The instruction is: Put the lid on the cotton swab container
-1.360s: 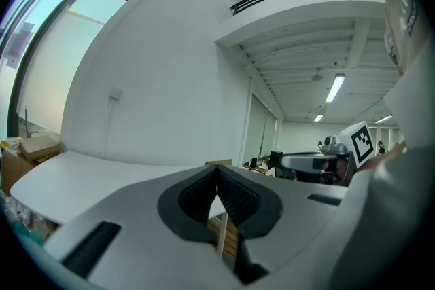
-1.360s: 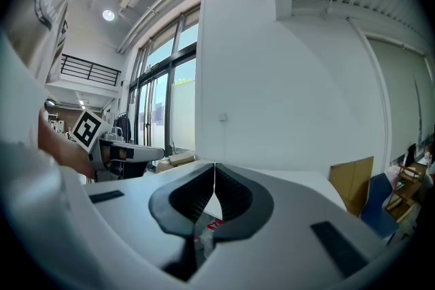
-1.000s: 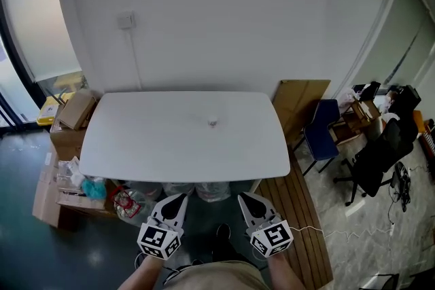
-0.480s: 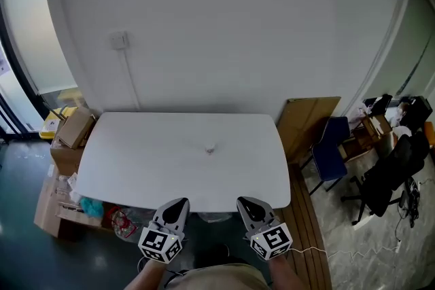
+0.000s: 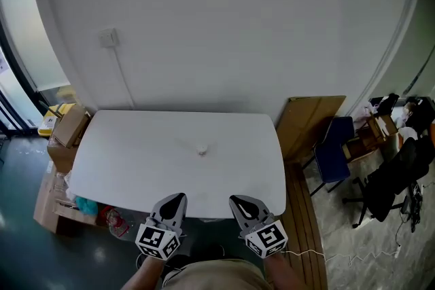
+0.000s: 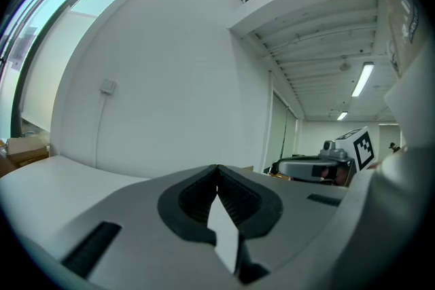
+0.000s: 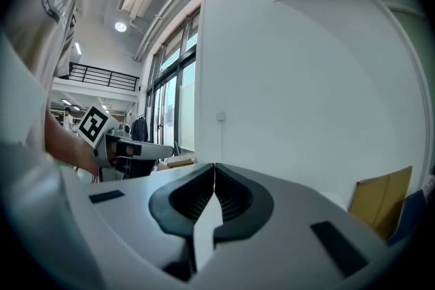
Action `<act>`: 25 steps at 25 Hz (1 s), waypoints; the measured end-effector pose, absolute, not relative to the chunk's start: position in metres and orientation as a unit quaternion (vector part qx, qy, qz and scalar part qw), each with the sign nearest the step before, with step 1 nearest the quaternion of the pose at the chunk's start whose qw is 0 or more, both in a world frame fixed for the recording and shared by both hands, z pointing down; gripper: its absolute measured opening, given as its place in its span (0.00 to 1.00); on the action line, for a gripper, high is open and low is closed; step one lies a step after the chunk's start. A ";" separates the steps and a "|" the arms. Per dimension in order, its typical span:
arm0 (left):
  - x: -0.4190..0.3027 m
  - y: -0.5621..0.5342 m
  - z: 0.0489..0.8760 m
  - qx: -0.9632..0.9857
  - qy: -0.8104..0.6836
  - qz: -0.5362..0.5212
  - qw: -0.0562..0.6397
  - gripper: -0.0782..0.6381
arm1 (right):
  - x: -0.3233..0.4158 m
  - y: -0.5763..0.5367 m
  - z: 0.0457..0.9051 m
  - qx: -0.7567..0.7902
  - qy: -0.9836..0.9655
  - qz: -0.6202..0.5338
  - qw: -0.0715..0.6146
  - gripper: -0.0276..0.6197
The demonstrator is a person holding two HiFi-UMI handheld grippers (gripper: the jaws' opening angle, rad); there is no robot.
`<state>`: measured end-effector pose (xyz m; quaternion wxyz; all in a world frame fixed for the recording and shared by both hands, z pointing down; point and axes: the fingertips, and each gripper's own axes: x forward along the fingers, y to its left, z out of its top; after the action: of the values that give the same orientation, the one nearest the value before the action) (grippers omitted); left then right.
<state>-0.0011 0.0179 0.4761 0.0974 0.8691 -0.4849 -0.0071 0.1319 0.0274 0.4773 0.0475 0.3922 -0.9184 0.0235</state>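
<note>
The person stands at the near edge of the white counter (image 5: 122, 159) with a tool in each hand. The left tool (image 5: 176, 200) has its jaws pressed together with nothing between them; its own view shows the dark pads meeting at the tips (image 6: 217, 170). The right tool (image 5: 237, 202) is the same, jaws together and empty (image 7: 215, 168). Both sit side by side, apart from each other, tips pointing across the counter toward the wall.

The cotton swab container (image 5: 202, 150) is a small pale thing alone near the middle of the counter, well apart from both tools. It is too small to tell whether a lid is on it.

Cardboard boxes (image 5: 68, 129) are stacked off the counter's left edge. Past the right edge a brown board (image 5: 309, 115) leans on the wall, with a blue chair (image 5: 333, 154) beside it.
</note>
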 end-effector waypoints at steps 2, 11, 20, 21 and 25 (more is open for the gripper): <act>0.003 0.013 0.476 0.867 -0.488 -0.009 0.099 0.13 | 0.133 0.021 0.478 0.385 -0.921 0.023 0.048 0.07; 0.000 0.006 0.478 0.860 -0.498 0.000 0.107 0.13 | 0.124 0.008 0.478 0.362 -0.930 0.025 0.051 0.07; -0.019 -0.023 0.486 0.867 -0.484 0.005 0.116 0.13 | 0.102 -0.015 0.483 0.372 -0.926 0.034 0.054 0.07; -0.020 -0.029 0.485 0.869 -0.481 0.004 0.116 0.13 | 0.101 -0.020 0.481 0.375 -0.925 0.032 0.054 0.07; -0.025 -0.054 0.479 0.877 -0.467 -0.003 0.113 0.13 | 0.095 -0.044 0.477 0.388 -0.919 0.027 0.057 0.07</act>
<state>-0.0253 -0.0545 0.4793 0.1126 0.8772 -0.4668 -0.0031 0.0946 -0.0438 0.4766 0.0572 0.3880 -0.9195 0.0271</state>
